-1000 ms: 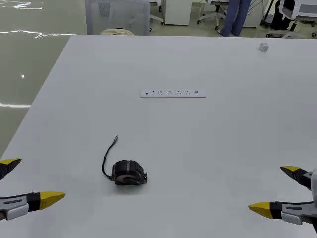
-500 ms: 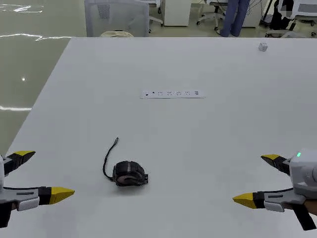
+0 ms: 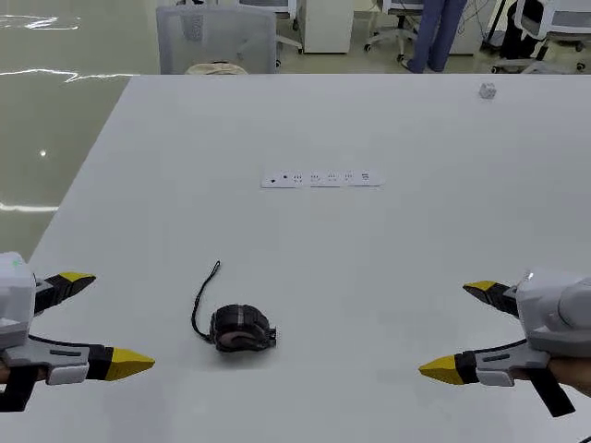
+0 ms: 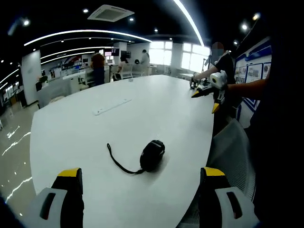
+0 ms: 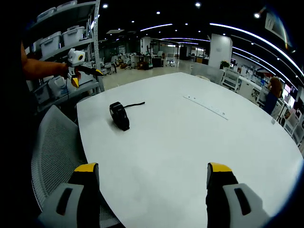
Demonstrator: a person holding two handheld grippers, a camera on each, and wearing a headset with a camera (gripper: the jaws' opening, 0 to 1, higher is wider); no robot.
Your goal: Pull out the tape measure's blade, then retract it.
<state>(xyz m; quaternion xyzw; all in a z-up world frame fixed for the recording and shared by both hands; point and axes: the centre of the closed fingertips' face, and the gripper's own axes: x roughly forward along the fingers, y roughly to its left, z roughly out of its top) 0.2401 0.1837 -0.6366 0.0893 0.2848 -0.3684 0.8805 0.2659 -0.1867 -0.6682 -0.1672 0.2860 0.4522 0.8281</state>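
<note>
A black tape measure lies on the white table with its thin black wrist strap curling away from it; its blade is not out. It also lies ahead in the left gripper view, tape measure, and in the right gripper view, tape measure. My left gripper hovers open at the table's near left, well short of the tape measure. My right gripper hangs open at the near right, with nothing between its yellow-tipped fingers. Own jaws stand wide apart: left gripper, right gripper.
A white power strip lies across the table's middle, and a small white object sits at the far right. A grey chair stands behind the far edge. A mesh chair sits by the near edge. People stand in the background.
Both grippers have come inward and forward over the table, toward the tape measure. The tape measure has not moved.
</note>
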